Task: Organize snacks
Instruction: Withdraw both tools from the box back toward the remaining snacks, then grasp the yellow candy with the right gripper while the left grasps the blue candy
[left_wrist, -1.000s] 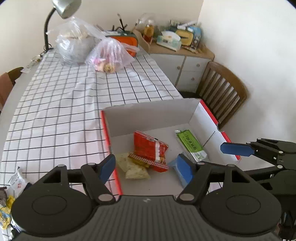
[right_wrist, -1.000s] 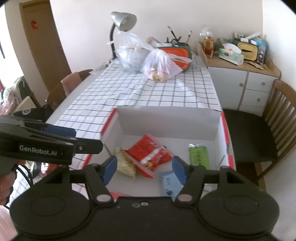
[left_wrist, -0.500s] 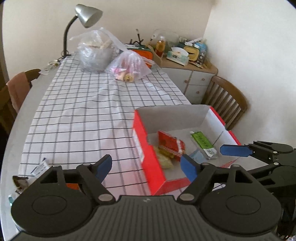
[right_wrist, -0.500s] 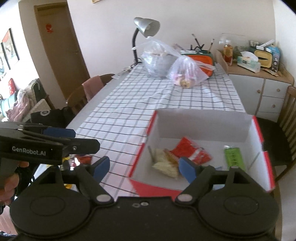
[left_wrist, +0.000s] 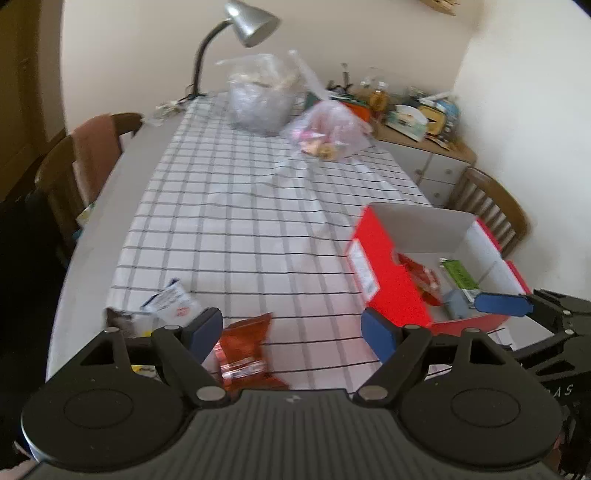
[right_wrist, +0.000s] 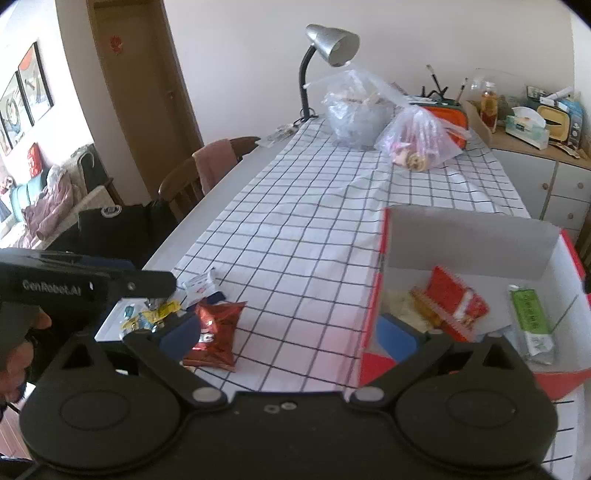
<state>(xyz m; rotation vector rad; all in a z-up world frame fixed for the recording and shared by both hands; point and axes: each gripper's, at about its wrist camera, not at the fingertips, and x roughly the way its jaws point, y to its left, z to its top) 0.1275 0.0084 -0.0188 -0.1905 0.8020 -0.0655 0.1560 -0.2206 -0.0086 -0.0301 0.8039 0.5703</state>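
We carry both claws away from the red box (right_wrist: 373, 317) toward the loose snacks at the near end of the bench (right_wrist: 295, 236). Our left claw (left_wrist: 291, 326) is spread with nothing between its pads, low over the orange-red packet (left_wrist: 242, 349) that lies flat on the checked cloth, so it reads as lined up for the next pickup. Our right claw (right_wrist: 290, 334) has just been opening and now stands at its widest, empty; one pad sits near the dark red chip bag (right_wrist: 214, 334) and the other overlaps the box's near corner in the view, which suits a claw freshly let go and swinging back for more.

The box stands at the bench's right edge with its lid flap up, so things can be dropped in from above. Inside it lie a red-and-white packet (right_wrist: 456, 304), a pale yellowish bag (right_wrist: 400, 308) and a green bar (right_wrist: 530, 321).

Left of the chip bag sits a small heap of yellow wrappers (right_wrist: 155, 319) and a white sachet (right_wrist: 199, 282), partly masked by the left claw's body in the right wrist view. We cannot count them or read their labels. The left wrist view is blurred, and the claw bodies hide the bench's nearest strip in both views. Whether the orange-red packet and the dark red bag are one thing, we judge likely but cannot confirm.
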